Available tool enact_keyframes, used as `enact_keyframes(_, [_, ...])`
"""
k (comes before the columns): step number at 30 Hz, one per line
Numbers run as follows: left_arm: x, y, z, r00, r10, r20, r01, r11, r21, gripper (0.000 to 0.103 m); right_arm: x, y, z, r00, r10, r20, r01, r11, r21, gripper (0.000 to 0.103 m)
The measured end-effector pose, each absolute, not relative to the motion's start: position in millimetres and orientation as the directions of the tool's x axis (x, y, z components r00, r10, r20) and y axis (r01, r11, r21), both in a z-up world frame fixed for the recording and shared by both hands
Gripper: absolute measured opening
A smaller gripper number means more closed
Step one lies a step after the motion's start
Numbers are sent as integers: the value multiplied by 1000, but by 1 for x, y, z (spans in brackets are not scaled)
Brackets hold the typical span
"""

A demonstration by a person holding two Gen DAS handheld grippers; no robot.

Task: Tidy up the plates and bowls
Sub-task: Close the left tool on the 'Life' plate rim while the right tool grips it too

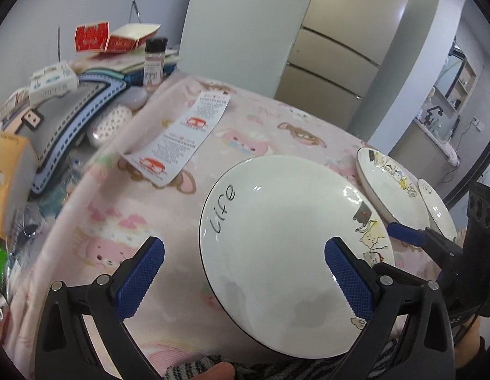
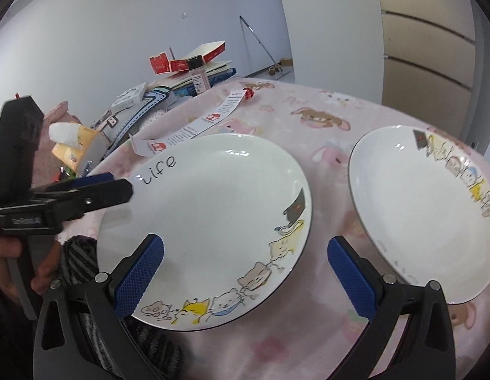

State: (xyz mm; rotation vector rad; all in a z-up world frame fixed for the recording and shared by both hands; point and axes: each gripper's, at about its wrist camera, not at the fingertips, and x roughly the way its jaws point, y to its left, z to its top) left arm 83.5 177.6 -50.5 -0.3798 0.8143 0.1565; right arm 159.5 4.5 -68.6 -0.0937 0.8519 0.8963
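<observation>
On pink cloth | near plate [image 2: 207,209] is being approached | left gripper [image 1: 245,272] and right gripper [image 2: 245,272] spread, empty | rim should be pinched, then stacked on right plate [image 2: 419,215]

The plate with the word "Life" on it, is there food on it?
No, the plate is bare white inside, with only the word and cartoon cats drawn along its rim.

A lived-in home: a counter under a pink cartoon-print cloth [image 1: 276,133], a multi-door fridge [image 1: 336,63] at one o'clock, household clutter of boxes and a tissue pack [image 1: 10,171] at nine, and kitchen shelving [image 1: 460,85] at two.
</observation>
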Motion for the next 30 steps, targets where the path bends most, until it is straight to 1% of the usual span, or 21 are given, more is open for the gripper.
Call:
enact_keyframes(4, [87, 178, -57, 659, -32, -751, -283, 915, -287, 102, 165, 2, -74, 308, 657, -688, -702, 645, 302, 103])
enact_keyframes(7, [86, 180, -60, 656, -51, -753, -285, 907, -310, 95, 168, 0, -78, 292, 663, -689, -689, 646, 329, 101])
enact_keyframes(8, [87, 181, -61, 654, -64, -754, -284, 903, -323, 93, 169, 0, -79, 288, 665, -689, -688, 644, 335, 95])
enact_keyframes(9, [87, 183, -63, 652, -80, -754, -283, 897, -340, 90, 170, 0, -80, 279, 671, -687, -688, 639, 344, 87])
enact_keyframes(10, [87, 185, -65, 651, -100, -752, -283, 888, -362, 87, 171, 0, -80, 274, 672, -688, -687, 637, 349, 83])
enact_keyframes(11, [87, 187, -67, 650, -111, -752, -286, 881, -378, 82, 171, 1, -82, 268, 671, -691, -685, 637, 353, 77])
enact_keyframes(14, [87, 192, -72, 641, -127, -757, -310, 860, -406, 71, 174, 2, -86, 245, 672, -699, -682, 632, 369, 70])
enact_keyframes(16, [87, 194, -73, 646, -129, -752, -313, 854, -415, 69, 175, 1, -87, 241, 676, -697, -679, 631, 377, 66])
enact_keyframes(17, [87, 194, -73, 647, -131, -751, -313, 853, -418, 66, 175, 1, -87, 240, 676, -697, -676, 631, 380, 62])
enact_keyframes(18, [87, 194, -73, 647, -135, -750, -311, 852, -421, 62, 176, 1, -87, 239, 676, -698, -674, 633, 381, 55])
enact_keyframes(19, [88, 194, -74, 646, -138, -751, -310, 851, -424, 60, 176, 0, -88, 238, 676, -697, -673, 632, 384, 51])
enact_keyframes(20, [87, 194, -74, 646, -136, -751, -312, 851, -422, 59, 177, 0, -88, 239, 674, -699, -670, 635, 384, 49])
enact_keyframes(23, [88, 194, -76, 643, -147, -751, -312, 846, -432, 43, 178, -1, -89, 242, 674, -698, -661, 641, 389, 44])
enact_keyframes(26, [86, 194, -76, 646, -149, -749, -310, 845, -436, 41, 180, -2, -89, 251, 667, -702, -652, 652, 387, 38])
enact_keyframes(30, [85, 196, -77, 648, -146, -747, -322, 837, -443, 35, 180, -3, -89, 254, 663, -704, -650, 656, 384, 37])
